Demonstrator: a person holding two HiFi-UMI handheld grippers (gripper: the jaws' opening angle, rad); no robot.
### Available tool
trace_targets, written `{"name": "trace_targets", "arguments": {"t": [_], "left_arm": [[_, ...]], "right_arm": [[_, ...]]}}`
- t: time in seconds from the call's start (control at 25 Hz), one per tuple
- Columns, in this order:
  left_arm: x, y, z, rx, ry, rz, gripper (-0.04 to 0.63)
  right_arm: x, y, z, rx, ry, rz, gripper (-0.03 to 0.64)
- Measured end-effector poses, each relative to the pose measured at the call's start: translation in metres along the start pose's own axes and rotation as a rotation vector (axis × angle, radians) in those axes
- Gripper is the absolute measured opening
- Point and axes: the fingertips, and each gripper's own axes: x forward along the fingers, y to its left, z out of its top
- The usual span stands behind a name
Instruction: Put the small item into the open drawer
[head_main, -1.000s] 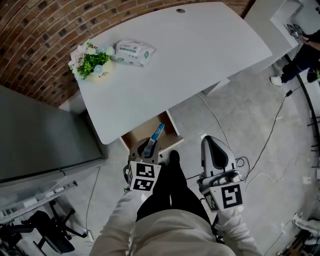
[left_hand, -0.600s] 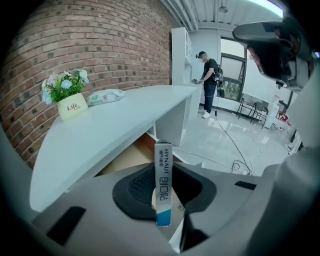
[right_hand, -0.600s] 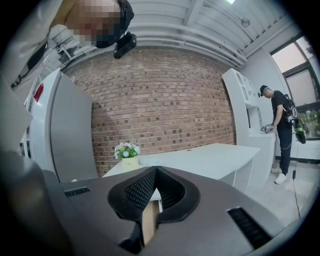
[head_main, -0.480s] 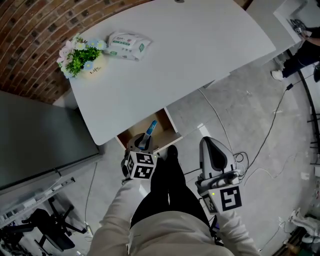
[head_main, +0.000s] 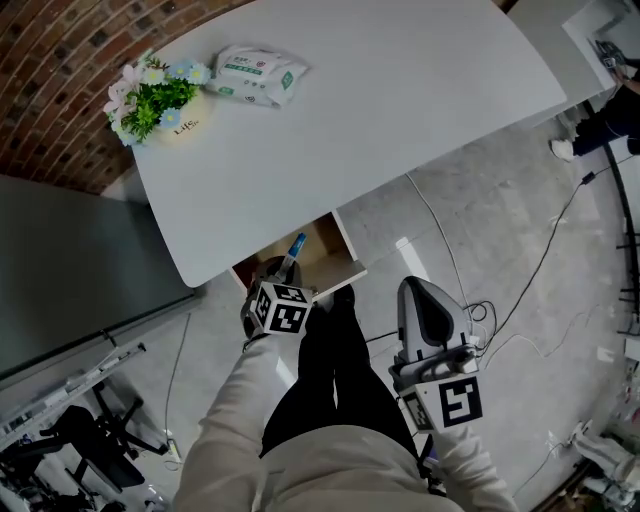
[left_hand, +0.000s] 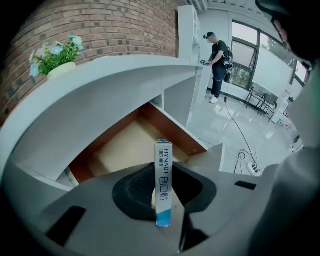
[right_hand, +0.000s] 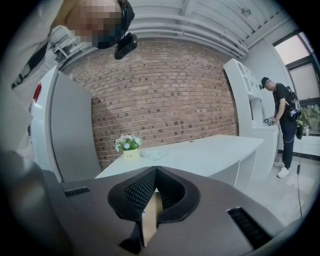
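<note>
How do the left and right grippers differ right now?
The left gripper is shut on a slim white-and-blue box; the right gripper has its jaws closed together with nothing in them. The left gripper tilts down over the open drawer; the right gripper points about level toward the table. Both have the same dark padded jaws.

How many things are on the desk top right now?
2. A flower pot sits at the far left corner of the desk, and a wipes pack lies just right of it. The far edge is cropped, so more may hide there.
</note>
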Motion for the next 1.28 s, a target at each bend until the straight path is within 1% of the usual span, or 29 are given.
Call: {"name": "trace_targets", "arguments": {"t": [0.24,0.4,0.48,0.6,0.76,0.92,1.04,1.16,1.28], "left_arm": [[0.027,0.012,-0.013,-0.054,0.062,0.009,0.092],[0.049,0.018,-0.017,-0.064,0.099,0.011,0.092],[0.055,0.020,-0.018,-0.074,0.110,0.017,0.092],[0.062,0.022,-0.019,-0.095,0.128,0.025,0.092],[0.069,0.025,-0.020,-0.101,0.147,0.030,0.092],[0.080,0.026,-0.032,-0.122,0.182,0.028,0.092],[0.084,0.028,-0.035,-0.126,0.195,0.031,0.092],[0.087,0.026,-0.036,-0.111,0.207,0.030,0.092],[0.090,0.024,-0.039,-0.093,0.222,0.034,0.092]], "right_arm": [[0.007,-0.002,-0.013,0.014,0.046,0.007,0.026],[0.014,-0.007,-0.027,0.026,0.109,0.007,0.026],[0.015,-0.007,-0.028,0.025,0.120,0.007,0.026],[0.016,-0.007,-0.028,0.014,0.125,0.013,0.026],[0.022,-0.005,-0.022,-0.007,0.078,0.031,0.026],[0.025,-0.001,-0.023,-0.007,0.086,0.040,0.026],[0.028,0.001,-0.023,-0.009,0.087,0.043,0.026],[0.028,0.001,-0.026,-0.003,0.104,0.041,0.026],[0.025,0.001,-0.033,0.005,0.141,0.035,0.026]]}}
